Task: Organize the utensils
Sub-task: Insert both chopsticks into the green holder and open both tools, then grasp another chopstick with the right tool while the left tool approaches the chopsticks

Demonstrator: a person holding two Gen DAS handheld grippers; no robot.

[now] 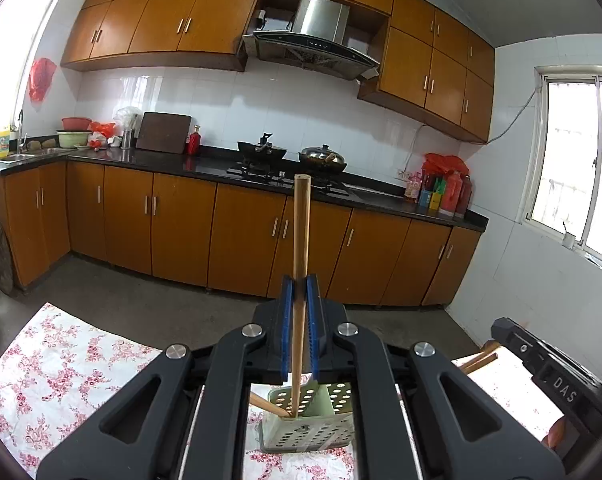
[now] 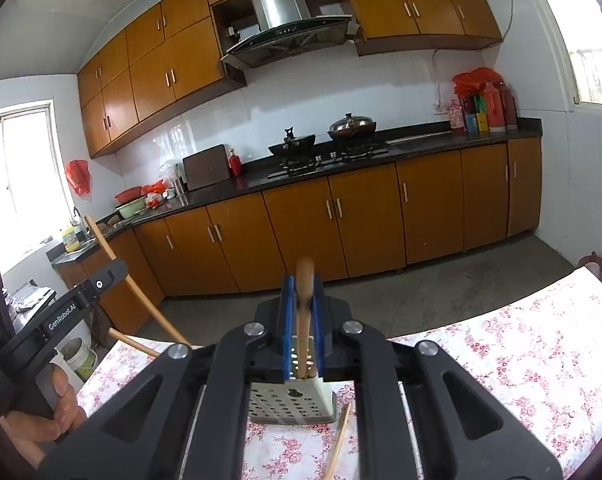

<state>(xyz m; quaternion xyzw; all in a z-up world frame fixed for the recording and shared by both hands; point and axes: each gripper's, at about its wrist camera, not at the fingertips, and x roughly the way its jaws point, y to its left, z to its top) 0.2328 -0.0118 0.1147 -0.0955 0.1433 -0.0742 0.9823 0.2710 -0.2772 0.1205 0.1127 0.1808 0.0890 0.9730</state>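
My left gripper [image 1: 300, 285] is shut on a wooden chopstick [image 1: 301, 228] that stands upright, its lower end inside a pale green perforated holder [image 1: 309, 434]. A second chopstick [image 1: 267, 403] leans in the holder toward the left. In the right wrist view, my right gripper [image 2: 303, 280] has a blurred chopstick [image 2: 304, 320] between its blue pads, the lower end down in the same holder [image 2: 291, 404]. The left gripper [image 2: 113, 270] shows at the left, a hand [image 2: 57, 412] on its handle. One loose chopstick [image 2: 339, 440] lies on the cloth beside the holder.
The holder stands on a table under a white cloth with pink flowers [image 2: 521, 360]. Beyond the table's far edge is bare concrete floor [image 1: 161, 300], then brown cabinets under a black counter [image 1: 205, 168] with two woks on a stove. The right gripper's body [image 1: 541, 360] is close on the right.
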